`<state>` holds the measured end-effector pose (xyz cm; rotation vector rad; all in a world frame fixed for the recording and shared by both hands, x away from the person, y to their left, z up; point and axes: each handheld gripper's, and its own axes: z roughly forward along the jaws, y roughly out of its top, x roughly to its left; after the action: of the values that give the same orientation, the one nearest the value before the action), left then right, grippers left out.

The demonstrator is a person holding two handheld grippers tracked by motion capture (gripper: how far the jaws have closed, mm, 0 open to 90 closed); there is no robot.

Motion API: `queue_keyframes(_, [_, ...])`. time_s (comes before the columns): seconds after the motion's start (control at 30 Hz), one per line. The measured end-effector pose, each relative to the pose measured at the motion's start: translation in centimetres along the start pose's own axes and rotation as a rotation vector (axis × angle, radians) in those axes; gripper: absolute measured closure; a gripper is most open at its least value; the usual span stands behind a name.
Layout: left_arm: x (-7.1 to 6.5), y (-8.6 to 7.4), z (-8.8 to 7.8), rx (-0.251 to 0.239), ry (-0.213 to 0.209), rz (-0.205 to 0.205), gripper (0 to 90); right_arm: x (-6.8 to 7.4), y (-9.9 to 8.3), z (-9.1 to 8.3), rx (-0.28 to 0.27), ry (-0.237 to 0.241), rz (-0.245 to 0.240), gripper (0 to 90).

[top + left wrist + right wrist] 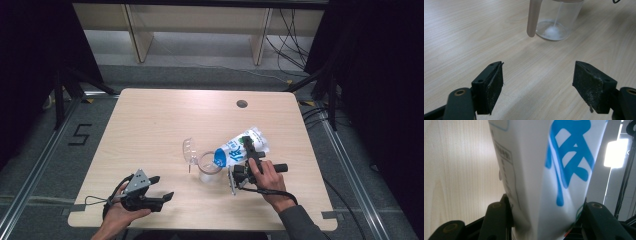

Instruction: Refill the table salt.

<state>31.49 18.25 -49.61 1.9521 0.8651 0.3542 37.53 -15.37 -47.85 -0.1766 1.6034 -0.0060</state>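
Pale wooden table, dark curtains either side. White-and-blue bag right of centre, tipped mouth-down over clear cup, clamped between jaws of right gripper. Thin white stream falling, small heap on cup bottom. Best kept slow and steady, spout held above rim, tilt eased back before overfill. Hinged lid just left of cup. Left gripper near front edge, jaws wide, empty. Plenty of bare board behind and left.
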Motion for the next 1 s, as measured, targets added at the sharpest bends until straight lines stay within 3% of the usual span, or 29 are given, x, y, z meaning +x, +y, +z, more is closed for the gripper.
queue_keyframes(0.07, [0.02,0.0,-0.07,0.005,-0.004,0.008,24.1,0.16,-0.04,0.01,0.002,0.006,0.022,56.1])
queue_keyframes(0.27, [-0.07,0.0,-0.1,0.005,-0.004,0.001,24.1,0.15,-0.05,-0.01,-0.003,0.004,0.01,56.3])
queue_keyframes(0.3, [-0.04,0.04,-0.06,-0.003,-0.005,0.01,24.1,0.56,-0.07,-0.11,0.019,0.013,0.068,56.3])
queue_keyframes(0.4, [0.13,0.02,-0.11,0.02,0.004,0.024,24.1,0.18,-0.06,-0.03,0.002,0.012,0.024,56.4])
queue_keyframes(0.43, [0.08,-0.01,-0.07,0.011,-0.001,0.016,24.1,0.39,-0.09,-0.05,0.005,0.009,0.048,56.4])
queue_keyframes(0.53, [-0.03,0.04,-0.06,0.004,-0.005,0.0,24.1,0.39,-0.08,-0.05,0.003,0.004,0.044,56.5])
queue_keyframes(0.63, [-0.03,0.0,0.0,-0.003,-0.008,0.003,24.1,0.15,-0.05,-0.06,0.006,0.013,0.015,56.5])
queue_keyframes(0.67, [0.08,0.03,-0.07,0.006,-0.004,0.015,24.1,0.17,-0.06,-0.07,0.007,0.014,0.019,56.5])
queue_keyframes(0.73, [0.0,0.02,-0.04,0.005,-0.004,0.0,24.1,0.53,-0.08,-0.25,0.032,0.022,0.068,56.5])
queue_keyframes(0.77, [0.17,0.04,-0.09,0.014,0.0,0.029,24.1,0.43,-0.1,-0.18,0.022,0.02,0.055,56.5])
queue_keyframes(0.8, [0.0,0.0,-0.08,0.004,-0.007,0.008,24.1,0.5,-0.09,-0.24,0.031,0.021,0.064,56.5])
queue_keyframes(0.87, [0.04,0.06,-0.1,0.003,-0.005,0.013,24.1,0.32,-0.09,-0.11,0.009,0.006,0.038,56.5])
queue_keyframes(1.0, [-0.03,-0.01,-0.1,0.004,0.0,-0.006,24.1,0.43,-0.1,-0.21,0.023,0.017,0.054,56.7])
